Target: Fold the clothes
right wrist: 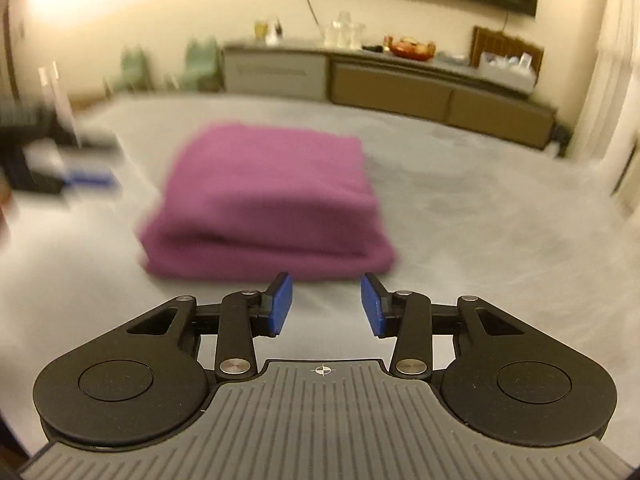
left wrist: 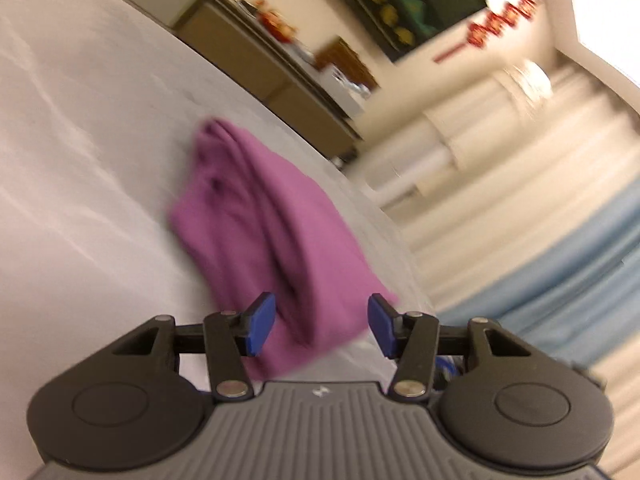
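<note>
The purple knitted garment (right wrist: 266, 200) lies on the pale grey table top (right wrist: 460, 208) as a compact rectangular stack, several layers deep, its rounded fold edge facing the right wrist camera. In the left wrist view the same garment (left wrist: 264, 232) shows its layered side, with folds bunched a bit unevenly.

The right gripper (right wrist: 326, 306) is just short of the stack's near edge, blue pads spread, only bare table between them. The left gripper (left wrist: 322, 326) is also spread, hovering at one end of the garment; cloth shows behind the gap, but the pads do not press it.

By my reading, the folding of this piece is essentially finished and both tools have let go. What's left is maybe a light tidy of the uneven side layers. No other clothes are visible. Both views are motion-blurred.
</note>
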A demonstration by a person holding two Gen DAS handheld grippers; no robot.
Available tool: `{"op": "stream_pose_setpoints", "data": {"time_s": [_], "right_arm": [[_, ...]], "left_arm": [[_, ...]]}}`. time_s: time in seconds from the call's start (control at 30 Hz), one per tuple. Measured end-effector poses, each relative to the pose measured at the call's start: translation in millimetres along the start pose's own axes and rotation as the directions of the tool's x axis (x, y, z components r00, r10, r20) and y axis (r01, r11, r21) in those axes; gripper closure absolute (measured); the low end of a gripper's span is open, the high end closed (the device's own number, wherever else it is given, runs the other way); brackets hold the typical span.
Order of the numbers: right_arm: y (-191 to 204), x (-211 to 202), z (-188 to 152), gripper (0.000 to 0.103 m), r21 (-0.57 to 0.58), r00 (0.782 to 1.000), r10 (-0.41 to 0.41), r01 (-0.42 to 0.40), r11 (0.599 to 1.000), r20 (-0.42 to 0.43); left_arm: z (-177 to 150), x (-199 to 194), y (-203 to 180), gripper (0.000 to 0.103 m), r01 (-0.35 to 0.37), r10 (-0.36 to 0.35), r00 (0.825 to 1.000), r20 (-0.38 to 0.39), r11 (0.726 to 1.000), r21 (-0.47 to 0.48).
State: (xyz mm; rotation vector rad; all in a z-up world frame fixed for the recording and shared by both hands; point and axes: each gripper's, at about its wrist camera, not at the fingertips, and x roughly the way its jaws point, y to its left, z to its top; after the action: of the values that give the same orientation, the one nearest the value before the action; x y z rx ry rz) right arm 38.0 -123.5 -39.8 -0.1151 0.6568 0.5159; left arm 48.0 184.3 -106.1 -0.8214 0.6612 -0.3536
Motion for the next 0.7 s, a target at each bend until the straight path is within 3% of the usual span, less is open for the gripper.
{"op": "stream_pose_setpoints", "data": {"time_s": [0.07,0.17,0.27,0.37,0.43,0.57,0.63,0.67,0.7], "right_arm": [[-7,7,7,0.059,0.112,0.996,0.081,-0.084,0.990,0.030],[-29,32,13,0.059,0.314,0.989,0.139,-0.147,0.938,0.045],[-69,68,12,0.058,0.405,0.997,0.064,-0.039,0.914,-0.050],[-101,55,2,0.059,0.509,0.996,0.090,-0.068,0.858,-0.018],[-102,53,6,0.059,0.503,0.991,0.131,-0.123,0.856,0.020],[-96,58,17,0.060,0.442,0.973,0.220,-0.230,0.867,0.073],[-95,79,17,0.068,0.389,0.977,0.213,-0.192,0.901,-0.010],[-95,90,17,0.068,0.363,0.978,0.202,-0.169,0.916,-0.055],[-98,92,16,0.067,0.361,0.978,0.200,-0.164,0.918,-0.062]], "left_arm": [[-9,16,-1,0.052,-0.009,0.010,1.000,-0.025,1.000,0.012],[-15,30,11,0.057,-0.059,0.058,0.996,-0.061,0.998,-0.011],[-12,23,14,0.056,-0.045,0.044,0.997,-0.058,0.999,-0.025],[-1,1,-13,0.051,0.002,-0.004,1.000,0.023,0.997,0.081],[7,4,-28,0.051,0.027,-0.032,0.999,0.041,0.992,0.121],[5,39,-31,0.052,-0.038,0.038,0.999,0.000,0.994,0.103],[-6,62,-24,0.056,-0.090,0.096,0.994,-0.058,0.992,0.089],[-15,68,-22,0.065,-0.133,0.140,0.987,-0.072,0.986,0.099],[-22,69,-21,0.067,-0.150,0.158,0.985,-0.066,0.982,0.115]]}}
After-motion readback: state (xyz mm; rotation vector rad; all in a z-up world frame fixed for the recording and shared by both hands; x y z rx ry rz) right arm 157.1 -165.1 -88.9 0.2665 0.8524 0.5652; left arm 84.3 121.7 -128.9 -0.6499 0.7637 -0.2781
